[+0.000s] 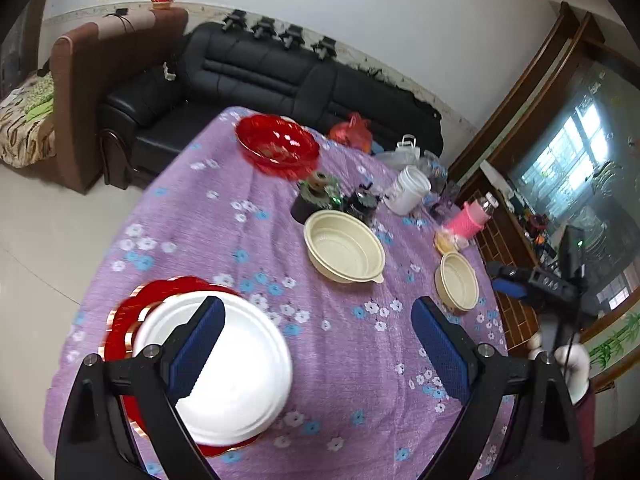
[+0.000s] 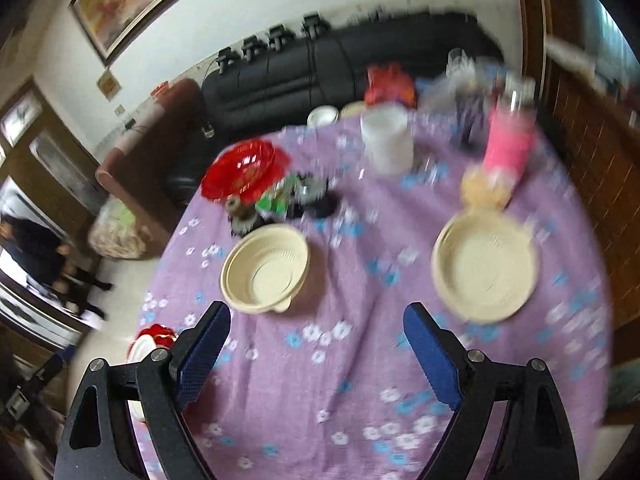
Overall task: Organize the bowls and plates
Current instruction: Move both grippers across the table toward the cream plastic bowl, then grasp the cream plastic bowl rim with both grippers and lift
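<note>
A white plate (image 1: 240, 368) lies on a red gold-rimmed plate (image 1: 120, 320) at the near left of the purple floral tablecloth (image 1: 340, 360). My left gripper (image 1: 320, 344) is open above the cloth; its left finger overlaps the white plate in view. A cream bowl (image 1: 344, 246) sits mid-table, a smaller cream bowl (image 1: 458, 282) to its right. A red glass bowl (image 1: 278, 146) stands at the far side. In the right wrist view my right gripper (image 2: 318, 352) is open and empty, with one cream bowl (image 2: 266, 270) ahead left and one cream bowl (image 2: 486, 266) ahead right.
A white jar (image 1: 408, 190), a pink bottle (image 1: 470, 220), small dark ornaments (image 1: 320, 192) and a red bag (image 1: 352, 132) crowd the far right of the table. A black sofa (image 1: 260, 76) stands behind. The right wrist view is motion-blurred.
</note>
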Tool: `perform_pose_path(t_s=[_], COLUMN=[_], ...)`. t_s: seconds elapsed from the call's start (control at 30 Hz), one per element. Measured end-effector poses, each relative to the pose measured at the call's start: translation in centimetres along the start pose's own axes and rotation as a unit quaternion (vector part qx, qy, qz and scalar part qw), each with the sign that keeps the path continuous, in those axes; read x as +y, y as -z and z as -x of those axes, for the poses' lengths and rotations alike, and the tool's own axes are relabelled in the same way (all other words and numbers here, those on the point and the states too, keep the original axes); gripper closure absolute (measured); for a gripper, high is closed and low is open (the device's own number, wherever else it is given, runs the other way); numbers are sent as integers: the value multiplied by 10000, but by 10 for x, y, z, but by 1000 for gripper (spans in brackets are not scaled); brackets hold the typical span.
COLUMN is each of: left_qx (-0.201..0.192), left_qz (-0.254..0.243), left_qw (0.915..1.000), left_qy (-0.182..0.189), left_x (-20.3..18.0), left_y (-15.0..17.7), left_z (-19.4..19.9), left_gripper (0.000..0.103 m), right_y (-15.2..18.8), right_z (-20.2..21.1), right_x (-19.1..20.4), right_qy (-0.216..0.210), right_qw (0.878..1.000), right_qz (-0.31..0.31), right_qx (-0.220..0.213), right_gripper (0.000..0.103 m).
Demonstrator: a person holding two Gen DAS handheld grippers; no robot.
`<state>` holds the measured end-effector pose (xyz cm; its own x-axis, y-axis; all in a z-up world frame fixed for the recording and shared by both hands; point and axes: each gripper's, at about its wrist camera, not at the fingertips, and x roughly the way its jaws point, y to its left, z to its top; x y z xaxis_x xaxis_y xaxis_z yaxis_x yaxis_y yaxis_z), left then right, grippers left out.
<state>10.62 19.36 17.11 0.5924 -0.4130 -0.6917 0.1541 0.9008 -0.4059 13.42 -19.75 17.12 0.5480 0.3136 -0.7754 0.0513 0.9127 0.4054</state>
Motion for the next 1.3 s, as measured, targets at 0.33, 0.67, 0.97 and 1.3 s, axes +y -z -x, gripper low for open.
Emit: perform_pose_path(t_s=[0.33,0.67,0.97,1.3], left_qx=[395,1171,1709,1502], left_qz=[14,657,460,378], left_qw=[9991,9889,9790,9819], left_qy=[-143,-640,-1017,-1091], left_x=[-42,-21,-21,-28], left_y=[-25,-56,-52,-40], left_z=[-114,-242,-291,-274], left_gripper=[9,36,62,89], right_y=[2,-21,-22,-13], right_z=[-96,-172,-203,-191], right_x=[-25,-6,0,-14], right_qy=[-634,-873,-830,-866], right_qw=[9968,9953,9950,9947], right_qz=[-420,-264,-48,-217], right_qx=[236,315,546,502], right_gripper=[17,39,57,80])
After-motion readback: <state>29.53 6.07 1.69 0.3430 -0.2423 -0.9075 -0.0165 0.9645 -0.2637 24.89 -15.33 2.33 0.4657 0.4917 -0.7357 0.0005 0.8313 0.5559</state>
